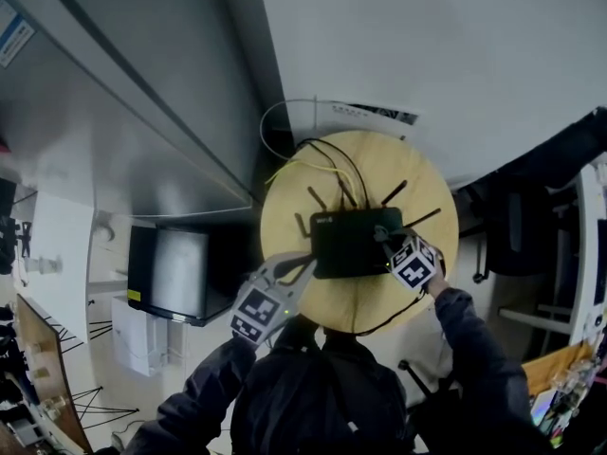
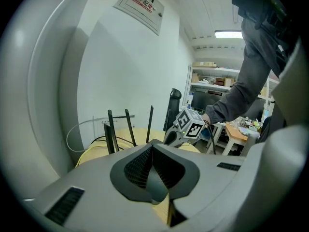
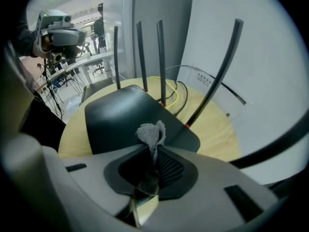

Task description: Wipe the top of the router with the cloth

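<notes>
A black router (image 1: 349, 242) with several upright antennas lies flat in the middle of a round wooden table (image 1: 285, 207). My right gripper (image 1: 385, 239) is over the router's right end, shut on a small grey cloth (image 3: 152, 133) that sticks up from the closed jaws. In the right gripper view the router's (image 3: 120, 117) smooth top lies just ahead of the cloth. My left gripper (image 1: 301, 266) is at the router's near left corner, shut with nothing between its jaws. From the left gripper (image 2: 152, 148) view, the antennas (image 2: 111, 131) and the right gripper's marker cube (image 2: 189, 124) show ahead.
Yellow and black cables (image 1: 318, 164) run off the table's far side to a white wall. A dark boxy unit (image 1: 175, 273) stands on the floor at the left. A black office chair (image 1: 512, 221) is at the right. The table rim curves close around the router.
</notes>
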Available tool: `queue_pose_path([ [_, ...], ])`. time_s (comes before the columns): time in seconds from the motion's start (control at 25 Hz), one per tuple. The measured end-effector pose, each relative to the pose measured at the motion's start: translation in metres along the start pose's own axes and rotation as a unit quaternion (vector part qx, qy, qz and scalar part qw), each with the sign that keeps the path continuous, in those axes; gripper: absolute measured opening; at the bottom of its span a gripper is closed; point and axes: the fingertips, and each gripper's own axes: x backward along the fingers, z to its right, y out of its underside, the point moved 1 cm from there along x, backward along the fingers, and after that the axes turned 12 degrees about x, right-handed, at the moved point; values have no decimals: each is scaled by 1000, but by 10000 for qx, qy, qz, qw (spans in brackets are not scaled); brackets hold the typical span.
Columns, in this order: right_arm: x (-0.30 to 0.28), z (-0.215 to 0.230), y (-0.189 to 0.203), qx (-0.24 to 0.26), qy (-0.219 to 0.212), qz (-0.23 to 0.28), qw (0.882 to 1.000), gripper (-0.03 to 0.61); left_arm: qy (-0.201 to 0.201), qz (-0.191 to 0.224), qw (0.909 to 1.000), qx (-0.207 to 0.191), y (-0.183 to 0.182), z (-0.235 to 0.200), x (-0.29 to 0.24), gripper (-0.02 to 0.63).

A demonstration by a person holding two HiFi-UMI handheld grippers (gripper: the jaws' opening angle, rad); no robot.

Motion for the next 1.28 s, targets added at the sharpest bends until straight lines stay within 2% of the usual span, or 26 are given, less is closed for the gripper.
queue_pose_path([
  [0.24,18,-50,17,118,-298,110,9994,69,100,-30,9999,-48,0,7,-5,-3],
  [0.44,23,-67,28,-190,-267,206,9993,69,148,-63,9998,-76,4,13,-5,-3],
  [0.56,30,-79,13,-326,-207,524,9979,69,118,-58,9999,-61,5,15,-1,-3],
  [0.68,32,-118,-17,-754,-592,1024,9901,69,46,-23,10000,-44,5,14,5,-3],
  [0.84,10,-163,-54,-1288,-991,1290,9782,69,-57,-35,10000,1,10,12,13,-3],
  [1.04,-18,-185,-84,-1988,-1233,1376,9625,69,-138,-104,9998,39,19,10,21,-3],
  [1.28,-33,-185,-88,-2642,-1338,1372,9453,69,-168,-111,9998,40,20,13,26,-3],
])
